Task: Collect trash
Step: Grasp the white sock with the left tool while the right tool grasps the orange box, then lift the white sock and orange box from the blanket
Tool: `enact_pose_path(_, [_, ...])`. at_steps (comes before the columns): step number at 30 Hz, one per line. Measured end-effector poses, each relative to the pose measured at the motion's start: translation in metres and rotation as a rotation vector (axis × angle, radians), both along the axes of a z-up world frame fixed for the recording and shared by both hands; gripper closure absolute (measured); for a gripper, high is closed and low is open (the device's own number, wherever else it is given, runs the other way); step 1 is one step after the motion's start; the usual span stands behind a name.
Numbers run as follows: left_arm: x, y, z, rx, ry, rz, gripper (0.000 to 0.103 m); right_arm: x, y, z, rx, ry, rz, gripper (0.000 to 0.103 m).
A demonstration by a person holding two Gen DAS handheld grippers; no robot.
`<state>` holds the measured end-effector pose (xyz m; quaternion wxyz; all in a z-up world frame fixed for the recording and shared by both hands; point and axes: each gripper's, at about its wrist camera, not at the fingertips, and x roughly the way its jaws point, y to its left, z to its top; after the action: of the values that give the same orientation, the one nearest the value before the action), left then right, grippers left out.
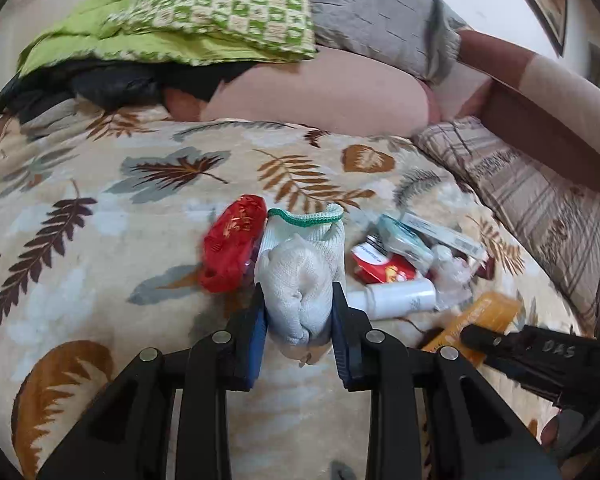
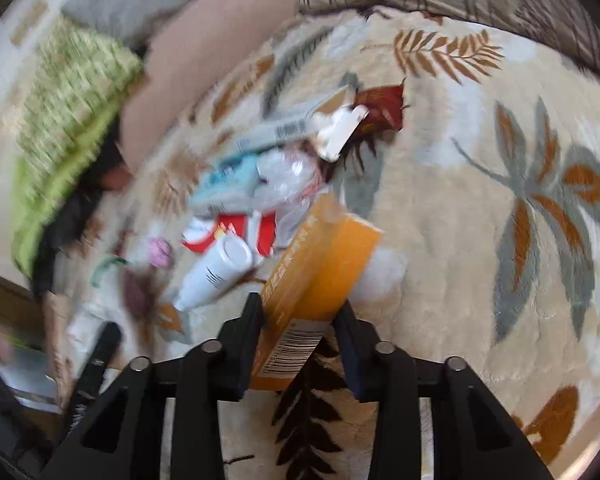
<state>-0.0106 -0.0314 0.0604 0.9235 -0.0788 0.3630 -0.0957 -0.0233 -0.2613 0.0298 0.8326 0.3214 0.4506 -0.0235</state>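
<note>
Two grippers, both loaded: the left gripper [image 1: 299,312] clamps a balled white glove [image 1: 300,276], green cuff pointing away over the leaf-print blanket [image 1: 100,220]. The right gripper [image 2: 300,320] pinches an orange carton [image 2: 320,276], long axis running forward-right, barcode end nearest. Beside it lie a white bottle [image 2: 216,272] and a red wrapper [image 1: 232,248].

The orange box [image 2: 320,276] hides its near end between the gripper's fingers. Motion blur smears the far-left green blanket [image 2: 72,120], and the print on the white bottle [image 2: 216,272] is unreadable.
</note>
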Motion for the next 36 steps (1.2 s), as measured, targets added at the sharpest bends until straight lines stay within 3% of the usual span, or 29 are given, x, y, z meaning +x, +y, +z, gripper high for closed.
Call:
enact_pose_path(4, [-0.007, -0.015, 0.0, 0.033, -0.018, -0.054, 0.075, -0.022, -0.002, 0.01, -0.045, -0.189, 0.025, 0.077])
enact_pose_path(11, [-0.006, -0.031, -0.005, 0.065, -0.013, -0.097, 0.075, -0.02, 0.024, 0.026, -0.296, -0.241, 0.128, 0.078])
enact_pose_path(16, [-0.003, -0.033, -0.01, 0.057, 0.009, -0.1, 0.075, -0.008, 0.023, 0.01, -0.249, -0.185, 0.162, 0.077])
enact_pose_path(23, [-0.004, -0.033, -0.009, 0.065, -0.003, -0.096, 0.075, -0.022, 0.026, 0.026, -0.278, -0.285, 0.15, 0.078])
enact_pose_path(36, [-0.007, -0.032, -0.005, 0.082, -0.025, -0.075, 0.075, -0.023, 0.033, 0.029, -0.322, -0.293, 0.17, 0.078])
